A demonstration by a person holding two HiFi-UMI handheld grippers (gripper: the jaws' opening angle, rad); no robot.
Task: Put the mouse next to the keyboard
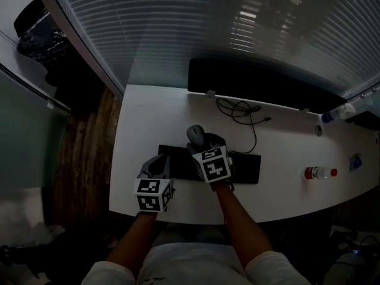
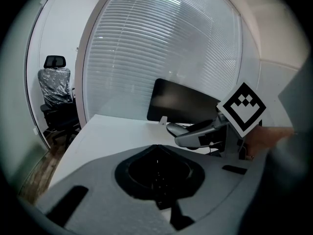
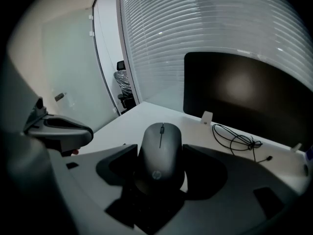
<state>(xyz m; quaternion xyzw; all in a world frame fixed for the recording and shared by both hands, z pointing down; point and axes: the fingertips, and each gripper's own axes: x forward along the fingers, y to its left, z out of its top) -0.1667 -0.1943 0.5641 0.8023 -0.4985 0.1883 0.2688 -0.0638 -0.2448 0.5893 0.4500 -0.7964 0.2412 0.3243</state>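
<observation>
right hand-held gripper (image 3: 161,152) clamped on the sides of the dark mouse (image 3: 160,143), mouse nose jutting past the jaw tips, raised above the black keyboard (image 1: 244,166), left hand-held gripper (image 2: 156,148) just beside, jaws together and empty, white table (image 1: 148,117) beneath

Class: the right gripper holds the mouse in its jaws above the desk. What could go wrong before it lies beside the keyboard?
1. The smooth, rounded mouse is pinched only at its rear sides by the right gripper, so it might slip or tip out.
2. The keyboard lies just beneath; the mouse could land on the keys, not beside them.
3. The loose cable behind might snag.
</observation>
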